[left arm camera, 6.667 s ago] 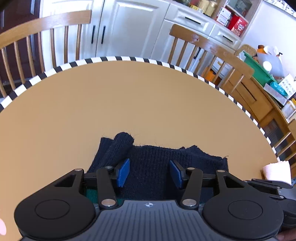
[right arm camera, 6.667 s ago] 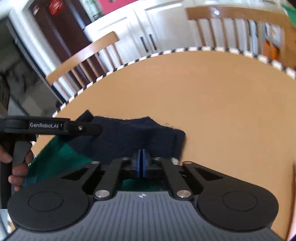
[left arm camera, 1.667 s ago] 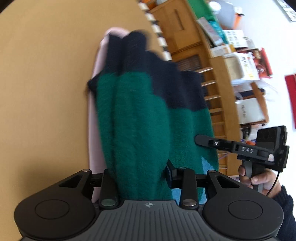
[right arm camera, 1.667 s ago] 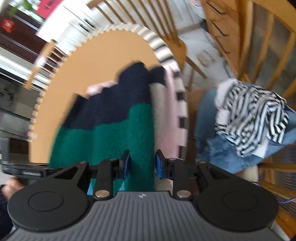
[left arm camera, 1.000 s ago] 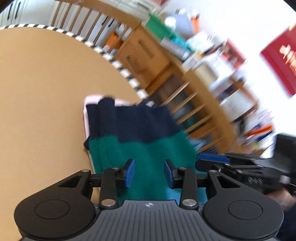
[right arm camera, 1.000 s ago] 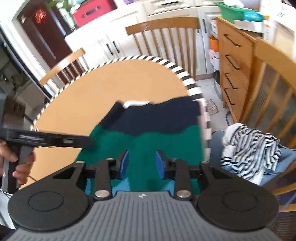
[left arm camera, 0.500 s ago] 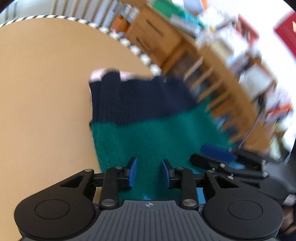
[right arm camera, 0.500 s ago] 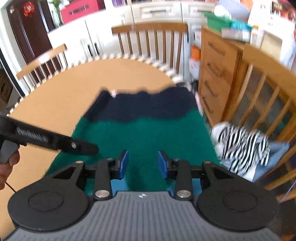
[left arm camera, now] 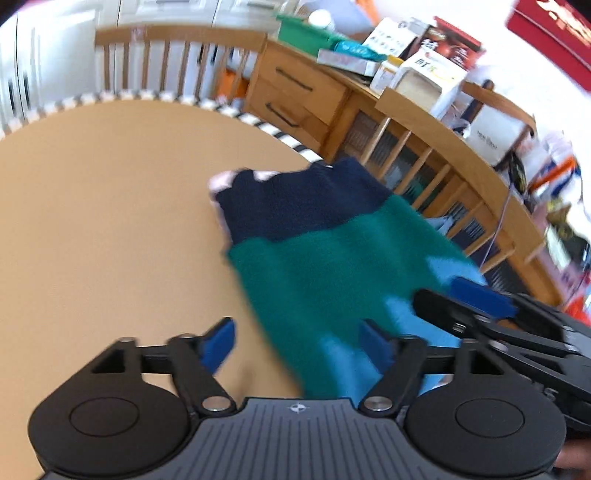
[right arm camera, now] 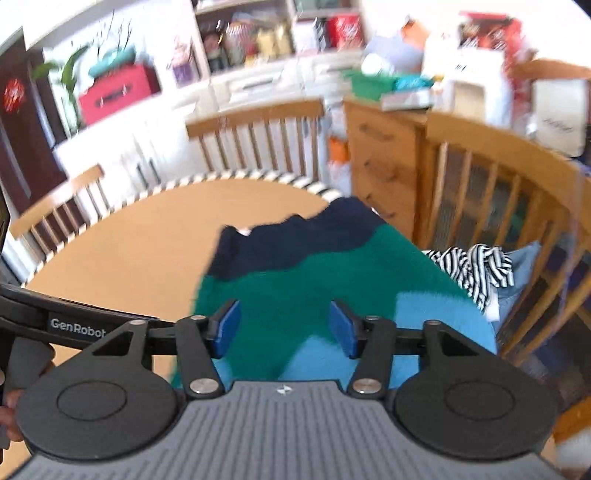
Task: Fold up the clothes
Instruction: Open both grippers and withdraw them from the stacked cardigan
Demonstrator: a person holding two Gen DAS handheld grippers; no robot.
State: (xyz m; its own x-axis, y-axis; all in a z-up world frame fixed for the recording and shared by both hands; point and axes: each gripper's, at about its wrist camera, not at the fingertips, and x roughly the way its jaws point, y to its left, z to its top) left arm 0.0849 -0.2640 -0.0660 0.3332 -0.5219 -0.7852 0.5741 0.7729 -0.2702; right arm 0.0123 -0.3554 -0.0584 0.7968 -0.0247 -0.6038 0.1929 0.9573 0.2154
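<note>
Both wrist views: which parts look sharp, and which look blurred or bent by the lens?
Left wrist view: the left hand-held gripper is sharp, the sweater and sideboard are smeared by motion, and the table rim curves from the fisheye. Right wrist view: the right hand-held gripper is crisp, the shelves and chair are blurred, bright daylight.

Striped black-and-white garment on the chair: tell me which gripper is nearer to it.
Right. The right gripper hangs open over the sweater, just left of the striped garment. The left gripper, also open, sits further left, over the sweater's table-side edge.
</note>
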